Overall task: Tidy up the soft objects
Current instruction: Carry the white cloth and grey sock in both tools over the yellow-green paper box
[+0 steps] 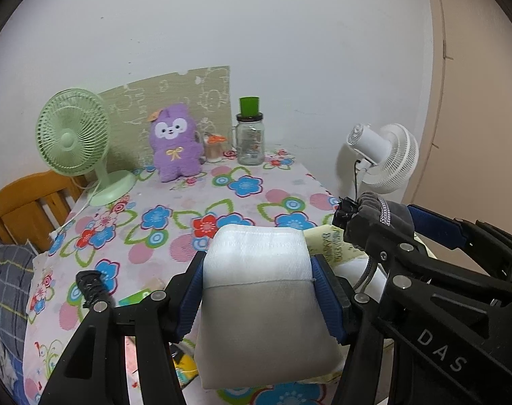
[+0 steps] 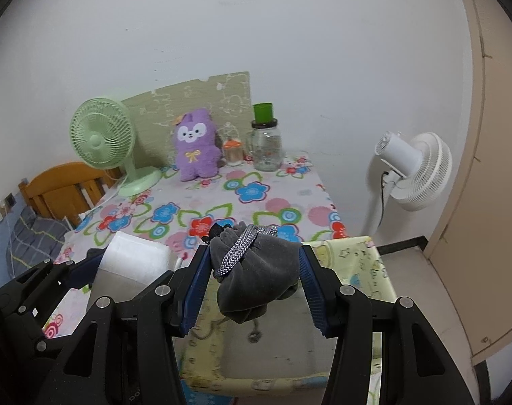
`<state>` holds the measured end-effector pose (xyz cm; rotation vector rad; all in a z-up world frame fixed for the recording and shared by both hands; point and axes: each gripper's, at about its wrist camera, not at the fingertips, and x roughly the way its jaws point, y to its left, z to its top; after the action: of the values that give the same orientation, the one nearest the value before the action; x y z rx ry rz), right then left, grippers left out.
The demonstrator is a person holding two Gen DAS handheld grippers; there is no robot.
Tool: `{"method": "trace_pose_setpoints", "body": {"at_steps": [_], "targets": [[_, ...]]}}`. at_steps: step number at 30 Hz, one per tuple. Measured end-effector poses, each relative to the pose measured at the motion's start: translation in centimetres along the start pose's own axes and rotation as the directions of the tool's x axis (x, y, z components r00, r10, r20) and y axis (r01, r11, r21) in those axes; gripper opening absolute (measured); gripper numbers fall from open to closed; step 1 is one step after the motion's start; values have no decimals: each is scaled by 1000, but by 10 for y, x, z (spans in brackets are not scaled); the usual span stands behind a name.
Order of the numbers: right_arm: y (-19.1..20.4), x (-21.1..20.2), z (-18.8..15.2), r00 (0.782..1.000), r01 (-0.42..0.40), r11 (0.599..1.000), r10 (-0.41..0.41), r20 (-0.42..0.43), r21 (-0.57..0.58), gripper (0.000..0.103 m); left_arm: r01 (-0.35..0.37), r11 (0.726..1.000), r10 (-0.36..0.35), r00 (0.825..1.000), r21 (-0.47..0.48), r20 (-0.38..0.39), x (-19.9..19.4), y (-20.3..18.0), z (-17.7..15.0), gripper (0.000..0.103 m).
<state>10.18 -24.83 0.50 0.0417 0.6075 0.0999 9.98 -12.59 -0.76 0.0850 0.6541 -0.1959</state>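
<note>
My left gripper (image 1: 257, 270) is shut on a white soft pack (image 1: 259, 290), held above the floral tablecloth (image 1: 188, 209). My right gripper (image 2: 254, 270) is shut on a grey velvet pouch (image 2: 259, 270) with a silver braided cord, hanging over a pale yellow fabric bin (image 2: 367, 270) at the table's near right corner. The white pack (image 2: 131, 266) and left gripper also show at the left of the right wrist view. In the left wrist view the grey pouch (image 1: 377, 212) sits at the right. A purple plush toy (image 1: 175, 145) stands upright at the back of the table.
A green desk fan (image 1: 73, 141) stands at the back left, a glass jar with a green cup on top (image 1: 251, 141) and a small orange-lidded jar (image 1: 213, 148) at the back. A white pedestal fan (image 2: 414, 168) is right of the table. A wooden bed frame (image 1: 26, 209) lies left.
</note>
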Motion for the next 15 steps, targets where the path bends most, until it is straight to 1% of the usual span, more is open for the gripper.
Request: {"method": "trace_pose_setpoints", "body": {"at_steps": [8,15], "targets": [[-27,3,0,999,37,999,-37,-10,24,56,33,999,-32,999,33,-19,16,-22,7,63],[-41,11,-3,998,52,998,-51,-31,41,56,64,996,-61,997,60,-50,32,-37,8,63]]}}
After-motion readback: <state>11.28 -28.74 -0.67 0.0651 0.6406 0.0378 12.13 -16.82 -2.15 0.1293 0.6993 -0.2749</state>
